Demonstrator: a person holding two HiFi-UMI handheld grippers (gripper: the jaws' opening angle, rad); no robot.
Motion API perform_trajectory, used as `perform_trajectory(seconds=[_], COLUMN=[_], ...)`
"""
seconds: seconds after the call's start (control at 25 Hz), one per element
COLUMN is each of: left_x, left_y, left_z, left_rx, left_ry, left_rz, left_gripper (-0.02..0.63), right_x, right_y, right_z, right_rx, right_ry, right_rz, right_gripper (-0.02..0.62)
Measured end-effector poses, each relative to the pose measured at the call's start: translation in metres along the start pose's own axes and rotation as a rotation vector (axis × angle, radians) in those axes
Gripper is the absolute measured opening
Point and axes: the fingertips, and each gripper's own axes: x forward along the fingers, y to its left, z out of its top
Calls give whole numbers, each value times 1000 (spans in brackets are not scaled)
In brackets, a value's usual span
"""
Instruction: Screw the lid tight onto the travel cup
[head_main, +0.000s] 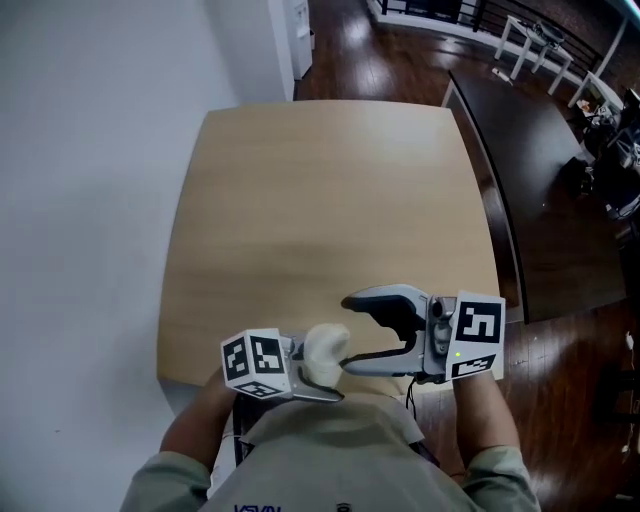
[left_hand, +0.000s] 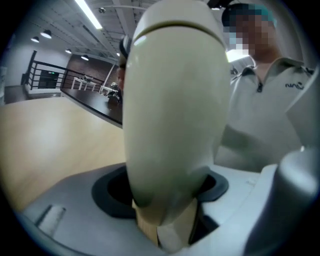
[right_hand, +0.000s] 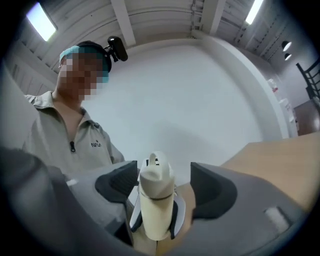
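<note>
I see a pale wooden table (head_main: 330, 200) with rounded corners, its left edge close to a plain white wall (head_main: 90, 200). To its right I make out a dark plank floor (head_main: 560, 380) and a long dark counter (head_main: 530, 170) lying just beside the table. Farther off, white benches (head_main: 535, 45) stand near a black railing (head_main: 480, 12). Strip lights (left_hand: 90, 15) run across the ceiling. The person wears a grey zip-neck top (right_hand: 65, 145).
</note>
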Motion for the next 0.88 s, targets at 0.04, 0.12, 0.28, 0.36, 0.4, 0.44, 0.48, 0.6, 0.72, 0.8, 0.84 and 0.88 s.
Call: perform_trajectory(seconds=[0.04,0.12,0.28,0.36,0.4,0.44,0.48,0.6,0.72,0.8,0.84,0.88], left_x=[2,5,13,14,14,15,14,9,-2,-10,-14,-17], left_y=[-4,-8,-15,-17,-17,-17,-16,-5,17,31,37,43], left_z=[-1,-4,-2,0,0,0,0,3,9,14,16,18], left_rx=[9,24,31,33,37,40,41,26,-5,-32,-40,-40], left_ry=[24,58,59,57,59,61,58,15,-82,-157,-183,-197], left_rz=[-8,-22,-37,-42,-43,-41,-36,14,131,219,268,323], left_gripper=[324,324,325,325,324,324,325,324,321,318,316,316], right_x=[6,17,23,23,22,21,20,13,2,-7,-12,-16], right_y=[5,15,37,43,43,41,38,27,5,-13,-21,-28], right_z=[1,1,-7,-14,-17,-18,-19,-17,-16,-17,-17,-17], right_rx=[-20,-53,-91,-93,-90,-85,-80,-64,-28,34,74,112], right_ry=[17,46,116,154,158,152,141,108,65,12,-25,-65], right_rz=[25,70,138,151,148,138,125,64,-46,-128,-163,-195], right_gripper=[328,333,333,333,331,326,291,290,290,290,290,290])
